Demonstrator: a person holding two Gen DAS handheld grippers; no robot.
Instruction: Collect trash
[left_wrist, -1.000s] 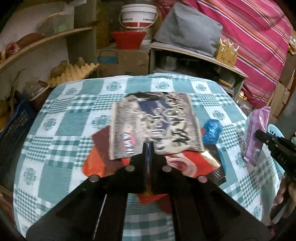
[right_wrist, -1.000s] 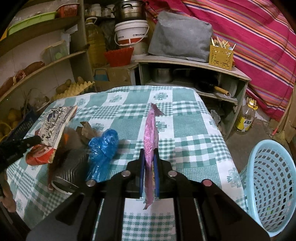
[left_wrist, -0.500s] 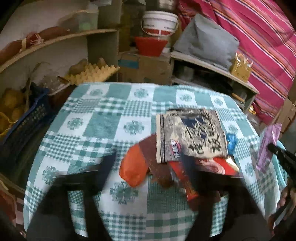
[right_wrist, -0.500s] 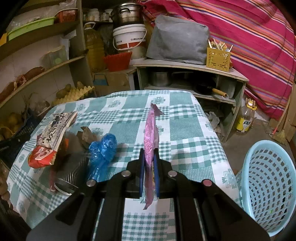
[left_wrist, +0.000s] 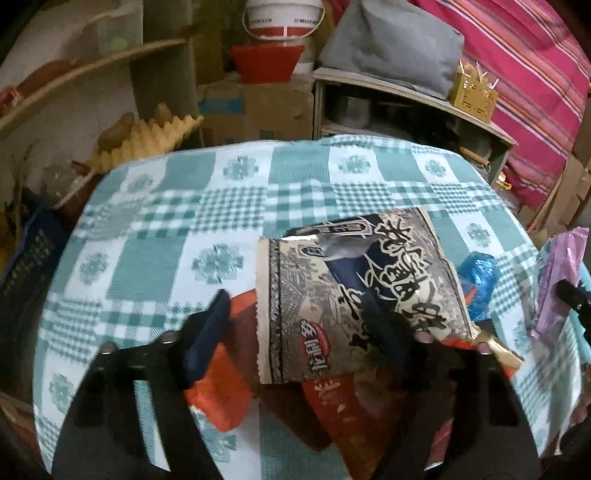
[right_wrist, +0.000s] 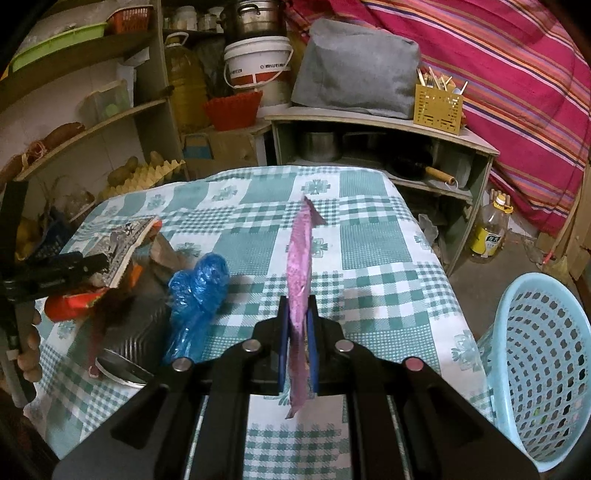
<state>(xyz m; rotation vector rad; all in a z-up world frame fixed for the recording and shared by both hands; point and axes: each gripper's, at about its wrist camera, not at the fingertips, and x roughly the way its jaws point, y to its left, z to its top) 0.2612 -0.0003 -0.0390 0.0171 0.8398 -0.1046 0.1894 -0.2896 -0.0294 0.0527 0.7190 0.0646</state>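
My left gripper (left_wrist: 299, 317) is open wide, its jaws either side of a beige snack bag with black lettering (left_wrist: 354, 306) that lies on red and brown wrappers (left_wrist: 221, 391) on the checked table (left_wrist: 184, 236). A crumpled blue plastic bag (left_wrist: 478, 275) lies to the right; it also shows in the right wrist view (right_wrist: 195, 295). My right gripper (right_wrist: 297, 321) is shut on a pink wrapper (right_wrist: 301, 254), held upright above the table's right part. The light blue trash basket (right_wrist: 535, 369) stands on the floor at right, below the table edge.
A dark ribbed tin (right_wrist: 129, 347) lies beside the blue bag. Shelves with potatoes and egg trays (right_wrist: 144, 177) stand to the left. A low cabinet (right_wrist: 373, 147) with a white bucket (right_wrist: 258, 66) stands behind the table. An oil bottle (right_wrist: 491, 236) is on the floor.
My left gripper has opened, letting go of the snack bag, and shifted left then back over the pile. My right gripper still holds the pink wrapper, nearly still.
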